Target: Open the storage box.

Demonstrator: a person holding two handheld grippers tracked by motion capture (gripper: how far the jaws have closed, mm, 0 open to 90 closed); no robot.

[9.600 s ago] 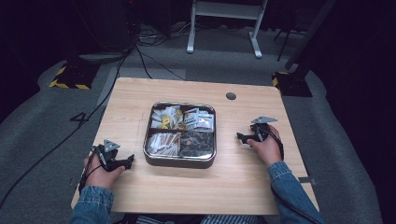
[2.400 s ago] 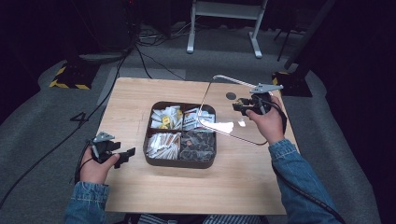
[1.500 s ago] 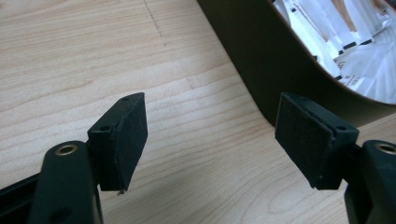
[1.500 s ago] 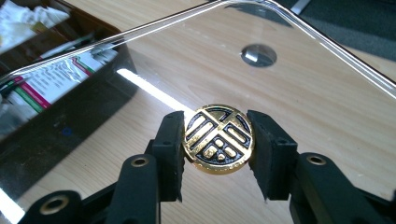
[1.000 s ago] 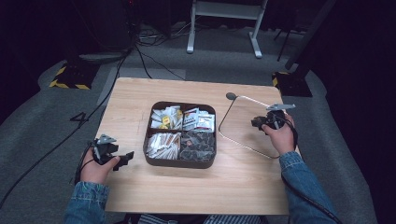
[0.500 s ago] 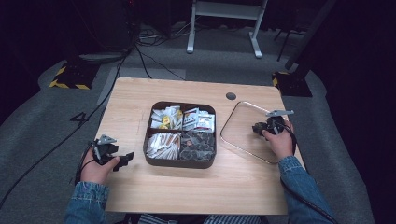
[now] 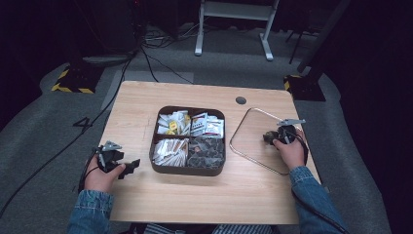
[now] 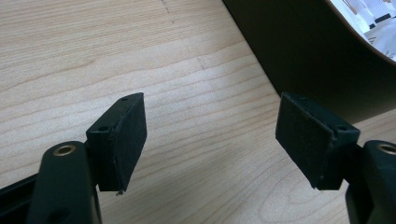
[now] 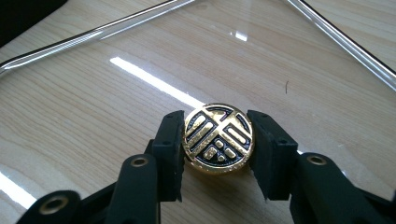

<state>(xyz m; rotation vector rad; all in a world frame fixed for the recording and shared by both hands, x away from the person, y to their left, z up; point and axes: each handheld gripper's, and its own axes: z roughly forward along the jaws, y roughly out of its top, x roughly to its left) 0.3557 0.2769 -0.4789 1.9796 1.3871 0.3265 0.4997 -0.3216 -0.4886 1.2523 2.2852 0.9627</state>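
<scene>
Near the pale woodgrain bench's [image 7: 204, 195] left edge, the left tool [image 8: 210, 140] gapes, holding nothing. A dark square box [image 7: 165, 168] sits mid-bench. Toward the right edge, the right tool [image 9: 218, 154] pinches the round gold knob [image 9: 218, 140] of the clear, metal-rimmed lid [image 7: 253, 139], lying flat.

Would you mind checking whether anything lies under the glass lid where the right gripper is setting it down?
Nothing visible does. The right gripper grips the lid's gold knob, and through the glass lid there is bare table, well apart from the box.
</scene>
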